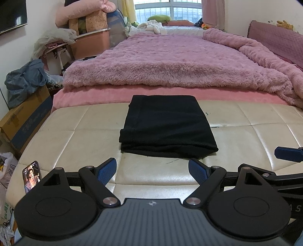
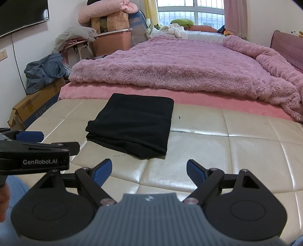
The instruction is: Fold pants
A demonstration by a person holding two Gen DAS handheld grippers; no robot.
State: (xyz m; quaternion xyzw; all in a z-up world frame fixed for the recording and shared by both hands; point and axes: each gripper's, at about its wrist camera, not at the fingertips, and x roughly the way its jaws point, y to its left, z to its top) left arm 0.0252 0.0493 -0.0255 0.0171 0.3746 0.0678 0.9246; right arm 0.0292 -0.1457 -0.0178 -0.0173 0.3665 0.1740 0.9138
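- Two grippers are ours: the left gripper (image 1: 152, 171) and the right gripper (image 2: 149, 171) both hang with blue-padded jaws spread wide, nothing between them, above the near part of the bench.
- We see the black pants (image 1: 166, 126) folded into a compact, layered rectangle, lying flat on the cream tufted bench (image 1: 255, 136), ahead of both grippers and apart from them; the far edge sits close to the bed.
- We note the bench top is shiny, stitched into square panels, scuffed and cracked beside the pants.
- We find a phone (image 1: 31, 177) with a lit screen at the bench's near left corner.
- We look past the bench to a bed under a fluffy pink blanket (image 1: 170, 62), with a smoother pink layer below its edge.
- We make out a cardboard box (image 1: 24, 121) on the left by the wall, a grey-blue bag (image 1: 26, 79) resting on top of it.
- We see a pink storage bin (image 2: 113, 40) farther back, stacked with bedding, and a window (image 2: 191, 11) at the head of the room.
- We catch a dark wall screen (image 2: 20, 15) at upper left.
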